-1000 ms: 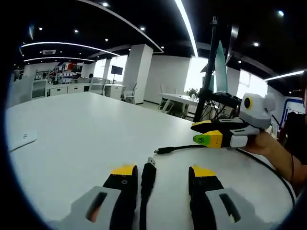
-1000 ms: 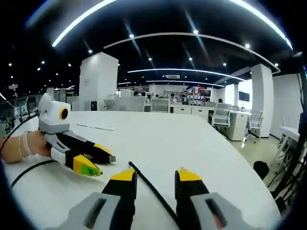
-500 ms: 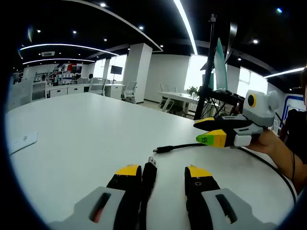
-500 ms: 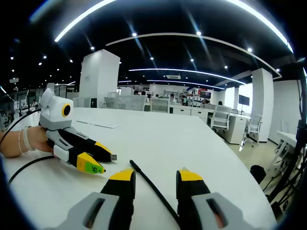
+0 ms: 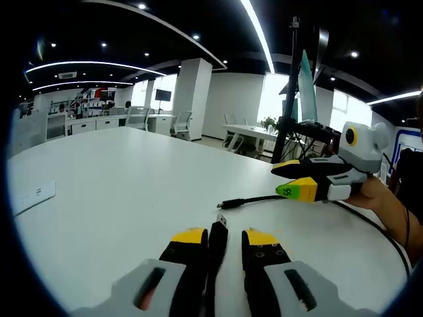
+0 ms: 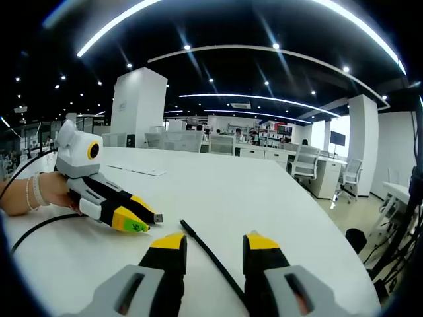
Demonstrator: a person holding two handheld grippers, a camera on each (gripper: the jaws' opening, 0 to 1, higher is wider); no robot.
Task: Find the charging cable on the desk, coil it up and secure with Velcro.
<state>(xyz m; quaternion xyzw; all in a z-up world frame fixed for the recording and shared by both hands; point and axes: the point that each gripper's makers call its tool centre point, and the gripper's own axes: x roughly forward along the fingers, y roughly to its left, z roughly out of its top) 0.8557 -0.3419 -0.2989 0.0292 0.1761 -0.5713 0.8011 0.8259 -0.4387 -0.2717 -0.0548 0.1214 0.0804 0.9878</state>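
The charging cable point(image 5: 215, 254) lay on the white desk point(image 5: 112, 191), with its USB plug end point(image 5: 221, 221) projecting just beyond the left gripper point(image 5: 219, 238). In the left gripper view the two yellow-tipped jaws stood closed against the cable's plug housing, one on each side, with no visible gap; the cable ran back between them toward the near edge of the view.

In the right gripper view the cable point(image 6: 210, 255) ran as a thin black line from the far left, between the jaws of the right gripper point(image 6: 210, 243), toward the near right. Those jaws stood well apart and did not touch the cable; nothing was held between them.

The cable's other end, a small connector point(image 5: 228, 204), lay on the desk ahead of the left gripper and near the tip of the right gripper point(image 5: 294, 179), which entered that view from the right, held by a hand point(image 5: 373, 195). A further black run of cable point(image 5: 370, 224) curved along the desk to the right, below that hand.

In the right gripper view the left gripper point(image 6: 147, 214) was seen at the left with the metal plug tip protruding from its closed jaws, held by a hand point(image 6: 39, 193) with a band at the wrist.

A small white flat object point(image 5: 30, 197) lay at the far left of the desk. Office chairs point(image 6: 305, 162) and a black stand point(image 5: 291, 99) stood beyond the desk.
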